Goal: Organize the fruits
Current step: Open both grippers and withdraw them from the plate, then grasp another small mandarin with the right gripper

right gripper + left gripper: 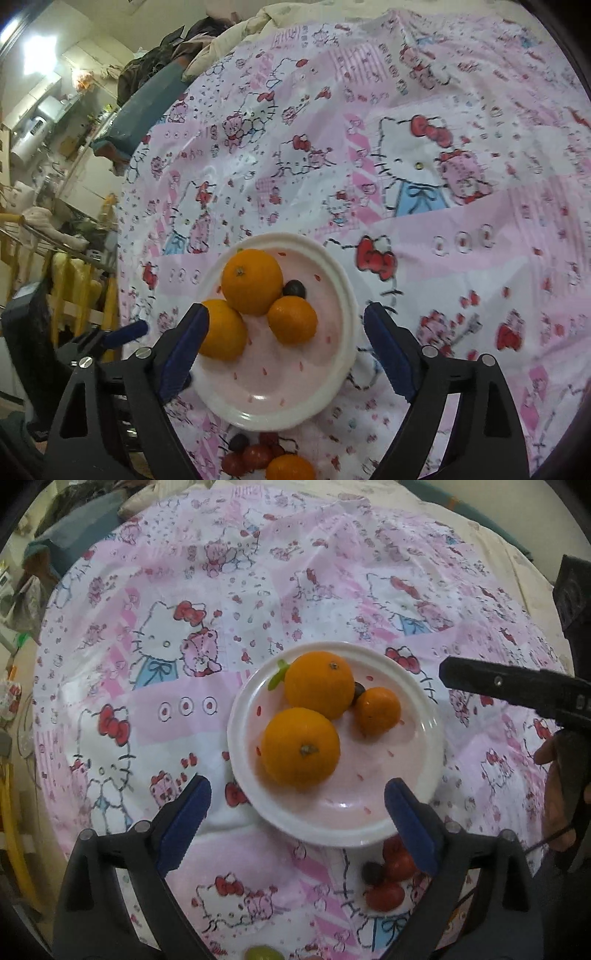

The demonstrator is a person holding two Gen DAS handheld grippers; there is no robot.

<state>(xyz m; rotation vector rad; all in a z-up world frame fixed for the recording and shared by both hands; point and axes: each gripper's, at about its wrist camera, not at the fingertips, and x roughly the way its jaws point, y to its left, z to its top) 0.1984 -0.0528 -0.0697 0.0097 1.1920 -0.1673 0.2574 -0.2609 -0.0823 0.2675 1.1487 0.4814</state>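
Sorting: fruit goes onto the round white plate with a pink speckled centre (424, 698), which sits on a pink-and-white cartoon-cat tablecloth (184, 590) over the counter, nearer the near edge than the far one.
On the plate: two large oranges (319, 685) (301, 747), one smaller orange (378, 710), a dark round grape (359, 690) wedged between fruits, and a small green piece (277, 675) at the far rim.
Left gripper (297, 818): black frame, blue pads, jaws wide apart with nothing between them, hanging over the plate's near rim.
Right gripper (282, 341): same build, jaws wide apart and empty, above the plate.
Step in hand: judged as the gap between a drop and the next pick, since neither tool carries fruit.
Left to do: a cluster of red cherry tomatoes (388, 878) with a dark grape (371, 872) lies on the cloth just beyond the plate's near rim; another orange (290, 467) and a pale green fruit (262, 952) lie closer still to the near edge.
Next move: likely a reach back toward the near edge, jaws narrowed for small, soft tomatoes.
In the way: the two grippers work close together, and the plate is filling up; round fruit may roll.
Around: clothing and furniture crowd the room beyond the counter's far and left edges.
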